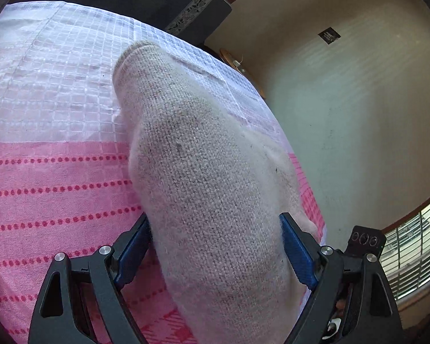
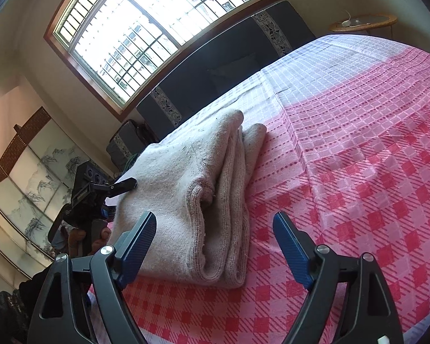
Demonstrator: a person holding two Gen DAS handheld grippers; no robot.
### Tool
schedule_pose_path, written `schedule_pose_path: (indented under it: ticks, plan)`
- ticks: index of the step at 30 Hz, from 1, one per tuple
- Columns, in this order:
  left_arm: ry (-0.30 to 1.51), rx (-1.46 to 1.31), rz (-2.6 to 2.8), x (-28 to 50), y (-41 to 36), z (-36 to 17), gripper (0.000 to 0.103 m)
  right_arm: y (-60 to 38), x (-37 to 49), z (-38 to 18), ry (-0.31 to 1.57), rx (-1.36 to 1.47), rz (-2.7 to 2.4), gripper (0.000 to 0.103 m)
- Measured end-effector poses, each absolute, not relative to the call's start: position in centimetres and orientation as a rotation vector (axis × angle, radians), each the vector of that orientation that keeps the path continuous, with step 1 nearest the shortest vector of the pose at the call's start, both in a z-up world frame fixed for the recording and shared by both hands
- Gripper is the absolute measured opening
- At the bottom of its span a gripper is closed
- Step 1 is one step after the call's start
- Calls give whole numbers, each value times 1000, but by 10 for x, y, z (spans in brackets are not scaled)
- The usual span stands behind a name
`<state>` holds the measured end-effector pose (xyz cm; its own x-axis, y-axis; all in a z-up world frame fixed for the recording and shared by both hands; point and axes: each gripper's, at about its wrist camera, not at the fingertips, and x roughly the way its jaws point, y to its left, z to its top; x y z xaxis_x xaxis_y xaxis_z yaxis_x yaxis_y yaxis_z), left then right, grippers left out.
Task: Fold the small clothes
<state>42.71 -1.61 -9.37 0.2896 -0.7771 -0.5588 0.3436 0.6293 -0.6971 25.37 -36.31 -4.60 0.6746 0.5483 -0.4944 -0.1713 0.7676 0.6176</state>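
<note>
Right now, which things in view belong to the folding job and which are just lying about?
Job:
folded beige knitted garment
left tongs, open around it
right tongs, open
pink and white checked bedspread it lies on

Lying about:
dark headboard
round wicker side table
barred window

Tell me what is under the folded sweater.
The folded sweater lies on a pink checked bedspread, which shows all round it. The part directly beneath is covered, so anything there cannot be seen.

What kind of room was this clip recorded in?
Most likely a bedroom in a home. The folded knit garment lies on a bed spread with a pink checked cover, backed by a dark headboard beneath a large barred window.
</note>
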Motion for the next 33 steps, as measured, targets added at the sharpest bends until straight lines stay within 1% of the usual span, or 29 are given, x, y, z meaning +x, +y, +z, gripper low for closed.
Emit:
schedule_pose_path:
  ticks: [4, 6, 8, 10, 15, 21, 26, 28, 33]
  plan:
    - [1006, -409, -742, 422, -28, -89, 85, -365, 277, -49, 792, 605, 461, 83]
    - [994, -359, -710, 419, -33, -87, 80, -366, 292, -47, 817, 607, 487, 83]
    - [988, -336, -692, 416, -34, -87, 71, -364, 307, -45, 858, 581, 506, 83]
    - [986, -356, -691, 414, -30, -89, 69, -359, 325, -46, 906, 535, 536, 83]
    - [963, -355, -708, 409, -27, -93, 69, -347, 362, -60, 1031, 490, 620, 83]
    - [946, -359, -704, 400, -25, -96, 69, -332, 382, -66, 1044, 506, 768, 84]
    - [933, -341, -699, 391, -27, -94, 70, -330, 384, -68, 983, 579, 873, 85]
    - [931, -334, -697, 390, -30, -94, 71, -332, 383, -68, 995, 546, 855, 74]
    - [924, -320, -691, 387, -34, -90, 73, -344, 383, -68, 1043, 502, 816, 72]
